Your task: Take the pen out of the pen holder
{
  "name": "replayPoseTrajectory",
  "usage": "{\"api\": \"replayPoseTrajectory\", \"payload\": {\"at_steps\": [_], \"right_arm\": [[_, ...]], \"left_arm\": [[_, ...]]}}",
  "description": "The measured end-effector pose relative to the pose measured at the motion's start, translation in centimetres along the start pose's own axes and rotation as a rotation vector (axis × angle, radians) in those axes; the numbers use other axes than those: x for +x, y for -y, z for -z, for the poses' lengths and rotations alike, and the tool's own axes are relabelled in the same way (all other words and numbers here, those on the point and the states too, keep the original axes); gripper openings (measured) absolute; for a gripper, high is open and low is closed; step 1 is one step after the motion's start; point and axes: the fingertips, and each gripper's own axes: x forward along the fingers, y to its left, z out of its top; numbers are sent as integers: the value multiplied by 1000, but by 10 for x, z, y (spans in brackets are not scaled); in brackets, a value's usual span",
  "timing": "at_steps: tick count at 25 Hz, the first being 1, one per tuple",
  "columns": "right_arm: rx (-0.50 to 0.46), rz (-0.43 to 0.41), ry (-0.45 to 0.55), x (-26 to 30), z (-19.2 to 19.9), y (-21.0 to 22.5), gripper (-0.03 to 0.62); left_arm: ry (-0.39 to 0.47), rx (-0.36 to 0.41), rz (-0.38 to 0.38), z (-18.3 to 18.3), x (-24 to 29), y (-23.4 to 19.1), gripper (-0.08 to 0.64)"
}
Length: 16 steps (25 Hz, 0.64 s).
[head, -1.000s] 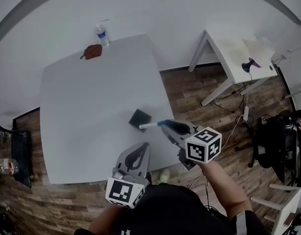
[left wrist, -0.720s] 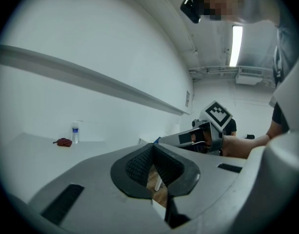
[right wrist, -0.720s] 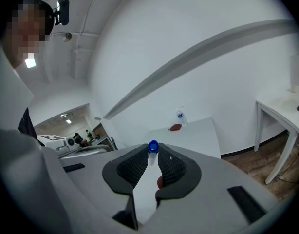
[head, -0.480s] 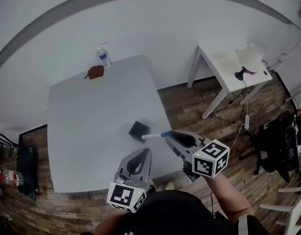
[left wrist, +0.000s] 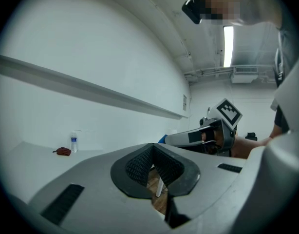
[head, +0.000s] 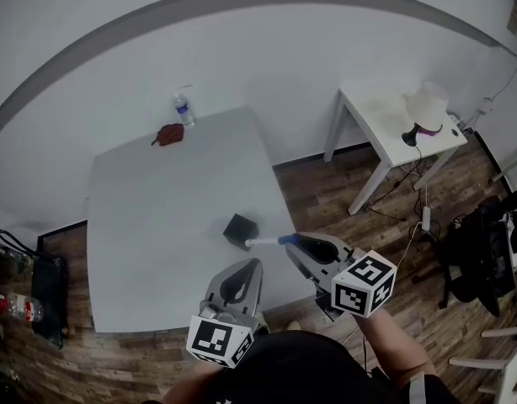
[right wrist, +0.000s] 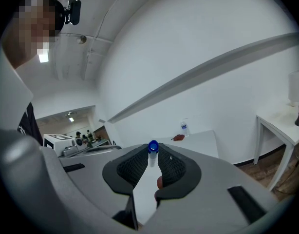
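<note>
Gripping the pen (head: pixel 263 241) near its blue cap, our R gripper (head: pixel 284 241) is clamped on it. The pen lies roughly level, white end toward the pen holder (head: pixel 239 228), right by its rim; we can't tell if it's clear. L gripper (head: pixel 251 263) is nearer us, jaws together, empty. Next pull, we reckon: R hand, along the pen's axis.

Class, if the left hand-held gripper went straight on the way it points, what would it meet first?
Probably the white wall. The left hand-held gripper points roughly level above the table, and the right hand-held gripper sits off to its right, clear of that line. Depth is uncertain.
</note>
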Motion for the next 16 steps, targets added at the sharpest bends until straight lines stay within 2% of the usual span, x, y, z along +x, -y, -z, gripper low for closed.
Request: {"api": "replayPoseTrajectory", "payload": {"at_steps": [16], "right_arm": [[-21,10,7,-1,-4,-1,67]], "left_arm": [[18,-9,-3,-2,-2,0,5]]}}
